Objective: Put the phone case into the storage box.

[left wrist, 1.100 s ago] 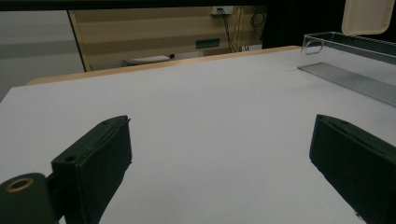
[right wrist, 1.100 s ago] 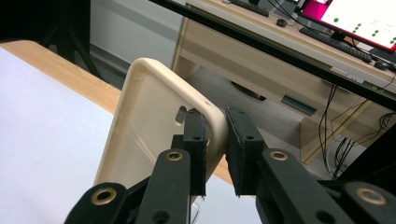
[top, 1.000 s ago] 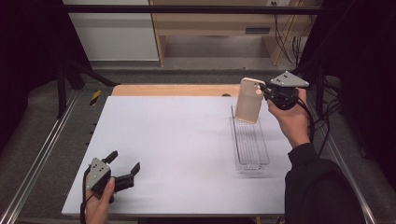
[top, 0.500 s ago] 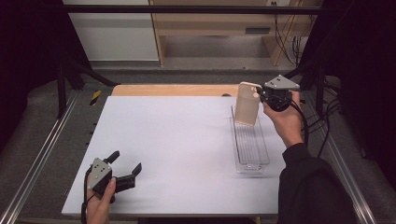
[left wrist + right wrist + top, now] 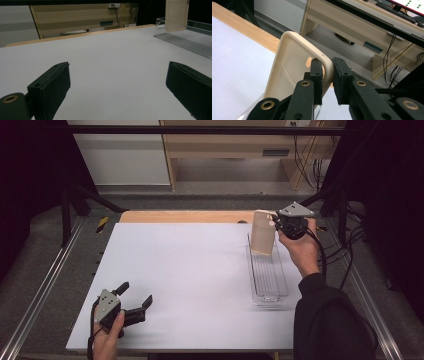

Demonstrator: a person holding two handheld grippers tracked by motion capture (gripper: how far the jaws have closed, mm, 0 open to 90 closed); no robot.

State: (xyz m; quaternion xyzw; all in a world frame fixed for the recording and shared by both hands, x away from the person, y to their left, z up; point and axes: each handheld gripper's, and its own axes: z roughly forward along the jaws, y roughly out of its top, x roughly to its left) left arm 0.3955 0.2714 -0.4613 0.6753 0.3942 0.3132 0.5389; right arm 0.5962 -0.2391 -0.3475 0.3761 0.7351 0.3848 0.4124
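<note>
A beige phone case hangs upright over the far end of a clear plastic tray at the right of the white table. My right gripper is shut on the case's top corner. In the right gripper view the pads pinch the rim of the case, with the right gripper over the tray end. My left gripper rests open at the near left with nothing between its fingers. From the left gripper I see the case above the tray far off.
A wooden strip runs along the table's far edge. Metal rails flank both sides. A yellow-and-black object lies beyond the far left corner. Cables hang at the right. A wooden desk stands behind.
My right hand has sunk a little, bringing the phone case lower over the tray's far end. The left gripper has stayed put.
</note>
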